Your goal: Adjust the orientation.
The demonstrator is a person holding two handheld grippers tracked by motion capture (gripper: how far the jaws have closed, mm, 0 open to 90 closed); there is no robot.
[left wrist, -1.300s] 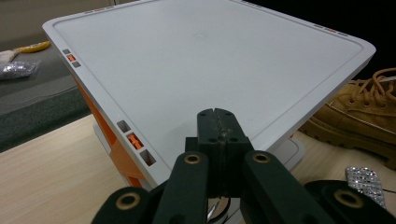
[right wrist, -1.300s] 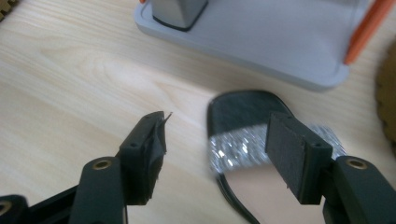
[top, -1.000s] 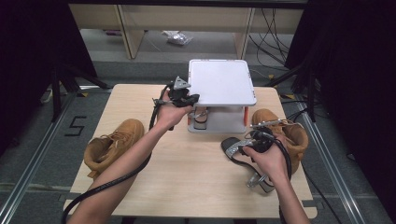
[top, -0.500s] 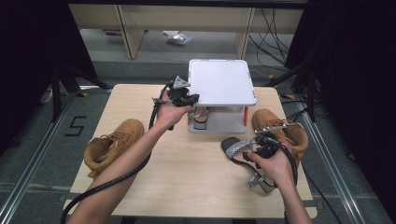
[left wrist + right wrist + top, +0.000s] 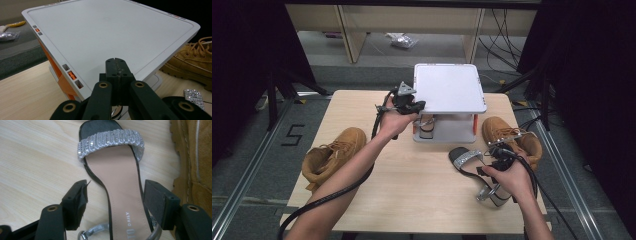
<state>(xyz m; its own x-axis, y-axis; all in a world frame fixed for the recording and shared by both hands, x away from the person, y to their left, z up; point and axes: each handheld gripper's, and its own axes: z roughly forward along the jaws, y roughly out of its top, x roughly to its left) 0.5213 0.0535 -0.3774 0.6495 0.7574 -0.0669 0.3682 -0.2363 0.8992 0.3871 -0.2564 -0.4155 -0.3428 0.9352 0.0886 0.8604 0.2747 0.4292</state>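
Observation:
A black sandal with a rhinestone toe strap lies flat on the wooden table, at the right in the high view. My right gripper stands open over it, one pad on each side of the insole, not pressing; in the high view this gripper sits at the sandal's heel end. My left gripper is shut with nothing in it, its tips over the near edge of a white shelf top. From above, the left gripper hovers at the shelf's left front corner.
The white shelf stands on orange posts; a second sandal rests on its lower tier. A tan boot lies at the table's left and another tan boot just right of the sandal, close to the right gripper. Cables trail from both hands.
The right hand has edged slightly to the right over the sandal. The left hand has kept still at the shelf corner.

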